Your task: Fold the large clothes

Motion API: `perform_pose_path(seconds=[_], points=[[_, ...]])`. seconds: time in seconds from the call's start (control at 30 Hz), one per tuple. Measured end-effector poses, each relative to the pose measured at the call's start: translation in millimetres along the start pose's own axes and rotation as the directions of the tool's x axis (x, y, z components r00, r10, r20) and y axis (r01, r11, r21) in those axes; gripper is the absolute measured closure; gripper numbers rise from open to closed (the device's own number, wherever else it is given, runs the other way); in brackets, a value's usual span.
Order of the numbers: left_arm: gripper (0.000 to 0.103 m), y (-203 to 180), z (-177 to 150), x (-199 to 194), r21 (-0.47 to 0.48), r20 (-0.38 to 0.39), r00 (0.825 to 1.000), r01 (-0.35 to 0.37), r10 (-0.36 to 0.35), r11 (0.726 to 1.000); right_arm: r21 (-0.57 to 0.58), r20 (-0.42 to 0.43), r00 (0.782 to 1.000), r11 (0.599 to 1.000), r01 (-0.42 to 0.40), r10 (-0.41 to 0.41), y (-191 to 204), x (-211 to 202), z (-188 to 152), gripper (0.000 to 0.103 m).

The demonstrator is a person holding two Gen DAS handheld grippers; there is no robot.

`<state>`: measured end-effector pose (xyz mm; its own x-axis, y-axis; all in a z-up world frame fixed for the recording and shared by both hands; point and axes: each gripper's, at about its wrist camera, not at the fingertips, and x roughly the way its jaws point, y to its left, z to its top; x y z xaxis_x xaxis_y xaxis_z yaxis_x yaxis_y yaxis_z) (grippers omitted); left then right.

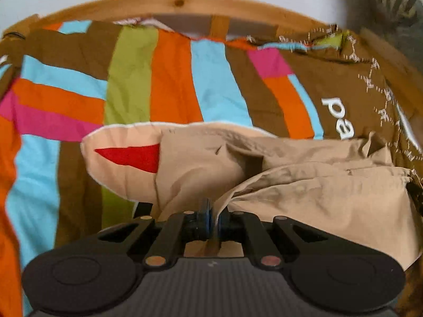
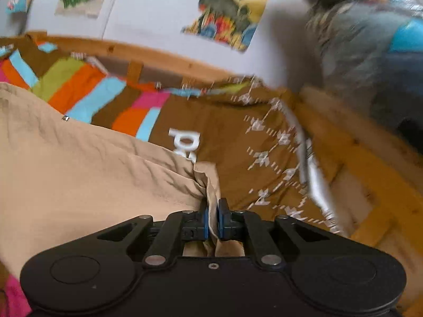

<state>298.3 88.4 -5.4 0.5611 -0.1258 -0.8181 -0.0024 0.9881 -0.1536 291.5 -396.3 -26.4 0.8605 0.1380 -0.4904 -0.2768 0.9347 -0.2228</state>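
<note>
On a bed spread with a striped patchwork cover (image 1: pixel 171 79) in brown, orange, sky blue, lime and pink, a large beige cotton garment (image 1: pixel 317 200) lies crumpled across the near half, gripped at two places by hand-held tools. In the left wrist view, from left to right: the cover's bright bands run toward a pale wooden bed frame (image 1: pixel 179 1) against a white wall; a rounded flap of the beige garment with a white edge and a red triangular patch (image 1: pixel 132 155) lies on the stripes at centre; further right the cloth bunches in creased layers over a plain brown panel of the cover bearing white lettering (image 1: pixel 338 116). The black left gripper (image 1: pixel 212 219) has its blue-padded jaws pinched nearly together on a fold of the beige fabric. In the right wrist view, blurred by motion, the garment fills the left side, draped over the cover, with a small metal snap (image 2: pixel 65 117) showing on it. At centre the black right gripper (image 2: pixel 212 222) clamps a narrow edge of the beige cloth between its blue pads, jaws almost closed. To the right lie the brown panel with its white stitched pattern, the wooden frame, and colourful posters (image 2: pixel 227 8) on the wall above.
</note>
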Motion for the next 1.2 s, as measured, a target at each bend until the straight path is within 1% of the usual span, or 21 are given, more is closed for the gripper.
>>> perform_pose_path(seconds=[0.07, 0.13, 0.17, 0.2, 0.23, 0.27, 0.3, 0.37, 0.47, 0.57, 0.63, 0.73, 0.8, 0.87, 0.93, 0.97, 1.03, 1.07, 1.1, 1.17, 1.2], points=[[0.098, 6.7, -0.3, 6.0, 0.006, -0.008, 0.999, 0.050, -0.050, 0.999, -0.001, -0.034, 0.999, 1.000, -0.015, 0.015, 2.7, 18.9, -5.0, 0.096], [0.091, 17.9, -2.7, 1.0, 0.004, 0.021, 0.993, 0.112, -0.112, 0.994, 0.031, -0.037, 0.998, 0.999, -0.044, 0.045, 1.1, 28.2, -11.8, 0.094], [0.074, 23.2, -4.0, -4.5, -0.001, 0.041, 0.990, 0.136, -0.136, 0.991, 0.068, -0.012, 0.998, 0.995, -0.066, 0.067, -2.3, 27.7, -15.7, 0.090], [0.043, 29.0, -5.4, -11.3, -0.009, 0.066, 0.987, 0.150, -0.149, 0.989, 0.113, 0.026, 0.995, 0.989, -0.098, 0.096, -7.3, 24.1, -19.9, 0.083], [0.030, 34.9, -6.5, -20.3, -0.017, 0.106, 0.983, 0.154, -0.151, 0.988, 0.147, 0.056, 0.992, 0.981, -0.123, 0.116, -11.8, 20.2, -22.0, 0.077], [0.020, 40.5, -10.0, -31.3, -0.023, 0.158, 0.976, 0.156, -0.150, 0.988, 0.175, 0.078, 0.989, 0.975, -0.135, 0.123, -16.9, 15.6, -23.3, 0.061], [0.020, 45.4, -12.6, -41.9, -0.027, 0.199, 0.968, 0.162, -0.153, 0.986, 0.197, 0.102, 0.986, 0.969, -0.148, 0.130, -21.9, 8.8, -24.7, 0.051], [0.019, 56.4, -21.6, -59.6, -0.055, 0.219, 0.964, 0.168, -0.152, 0.984, 0.217, 0.127, 0.982, 0.963, -0.162, 0.137, -30.5, -6.2, -23.9, 0.044], [0.017, 68.6, -54.4, -79.5, -0.120, 0.246, 0.960, 0.170, -0.137, 0.978, 0.275, 0.157, 0.977, 0.944, -0.184, 0.145, -46.8, -33.1, -24.4, 0.018], [0.016, 72.0, -82.5, -76.3, -0.135, 0.188, 0.978, 0.120, -0.093, 0.984, 0.369, 0.190, 0.973, 0.909, -0.195, 0.132, -59.5, -61.2, -38.3, 0.003], [0.019, 67.5, -81.2, -63.3, -0.119, 0.119, 0.991, 0.070, -0.056, 0.990, 0.403, 0.172, 0.978, 0.897, -0.181, 0.120, -59.6, -71.4, -52.5, 0.002], [0.024, 67.0, -80.7, -45.3, -0.115, 0.104, 0.994, 0.034, -0.022, 0.993, 0.392, 0.090, 0.993, 0.914, -0.106, 0.076, -50.4, -74.5, -76.1, 0.003], [0.041, 72.1, -81.1, -31.9, -0.116, 0.074, 0.997, 0.022, -0.013, 0.993, 0.420, 0.042, 0.999, 0.906, -0.049, 0.035, -48.7, -71.8, -88.2, 0.012], [0.051, 82.1, -86.6, -24.1, -0.175, 0.050, 0.996, 0.079, -0.071, 0.981, 0.464, 0.000, 1.000, 0.886, 0.009, -0.010, -52.8, -63.6, -93.9, 0.022], [0.072, 87.3, -88.7, -22.6, -0.207, 0.051, 0.994, 0.104, -0.095, 0.973, 0.516, -0.016, 0.999, 0.855, 0.043, -0.040, -62.0, -56.0, -96.9, 0.023], [0.089, 88.3, -88.5, -23.3, -0.206, 0.056, 0.996, 0.082, -0.072, 0.975, 0.542, -0.018, 0.999, 0.839, 0.040, -0.036, -66.8, -51.7, -98.0, 0.023], [0.096, 91.4, -88.1, -27.9, -0.220, 0.076, 0.996, 0.070, -0.054, 0.973, 0.573, -0.021, 0.999, 0.819, 0.034, -0.027, -74.2, -43.1, -95.8, 0.025], [0.097, 91.7, -88.2, -32.4, -0.236, 0.092, 0.995, 0.062, -0.041, 0.970, 0.572, -0.023, 0.999, 0.819, 0.037, -0.030, -75.1, -39.8, -94.4, 0.032], [0.102, 90.1, -87.5, -36.3, -0.233, 0.100, 0.995, 0.042, -0.019, 0.972, 0.566, -0.026, 0.999, 0.823, 0.045, -0.036, -74.7, -37.2, -92.5, 0.046], [0.102, 82.2, -87.5, -46.2, -0.213, 0.105, 0.993, -0.028, 0.052, 0.977, 0.547, -0.048, 0.998, 0.835, 0.067, -0.048, -72.3, -29.7, -88.7, 0.073], [0.102, 78.7, -87.8, -50.0, -0.213, 0.102, 0.992, -0.050, 0.073, 0.976, 0.541, -0.058, 0.997, 0.837, 0.079, -0.056, -71.9, -27.0, -87.2, 0.081]])
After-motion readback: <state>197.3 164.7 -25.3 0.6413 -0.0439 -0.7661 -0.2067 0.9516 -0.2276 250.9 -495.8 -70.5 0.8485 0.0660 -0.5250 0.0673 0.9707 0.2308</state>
